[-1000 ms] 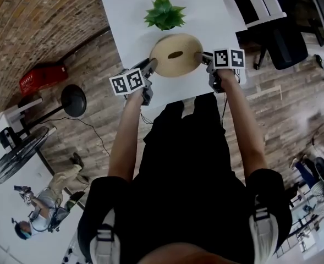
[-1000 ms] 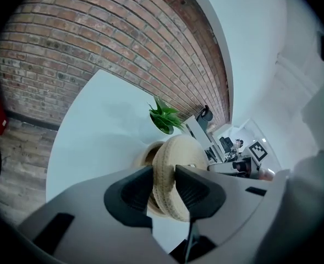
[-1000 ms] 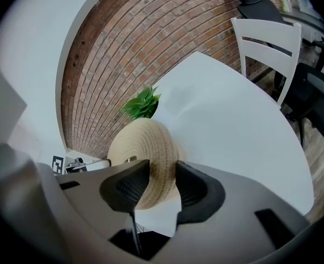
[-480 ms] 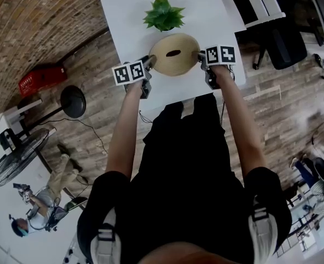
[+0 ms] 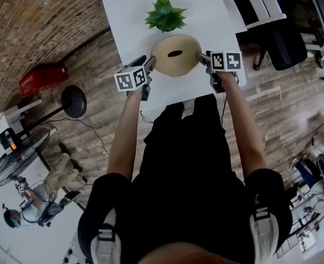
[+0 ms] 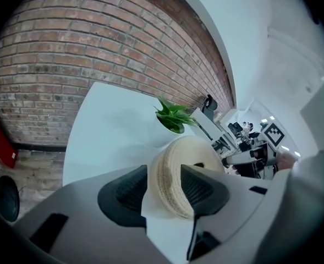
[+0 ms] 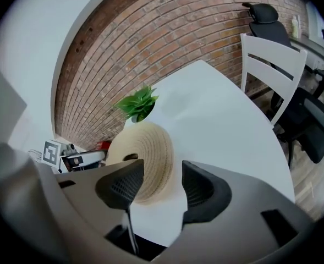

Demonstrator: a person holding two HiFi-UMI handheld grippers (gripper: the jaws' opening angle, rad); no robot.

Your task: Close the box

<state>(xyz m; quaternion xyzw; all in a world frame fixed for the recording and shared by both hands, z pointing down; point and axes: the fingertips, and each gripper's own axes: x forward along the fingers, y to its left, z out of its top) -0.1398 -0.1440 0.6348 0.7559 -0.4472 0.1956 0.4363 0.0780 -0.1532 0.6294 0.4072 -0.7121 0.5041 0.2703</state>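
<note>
Your arms reach forward and down. The left hand-held gripper (image 5: 149,64) and right hand-held gripper (image 5: 200,58) flank the woven box (image 5: 175,54) on the desk (image 5: 128,15). Both have just opened, released, with its rim between their jaws. The lid is on, hiding the contents.

The round woven straw box (image 5: 175,55), pale tan, its domed top closed down with a dark oval opening at the crown, sits upright on the white counter (image 5: 128,15) in the frame's upper middle.
</note>
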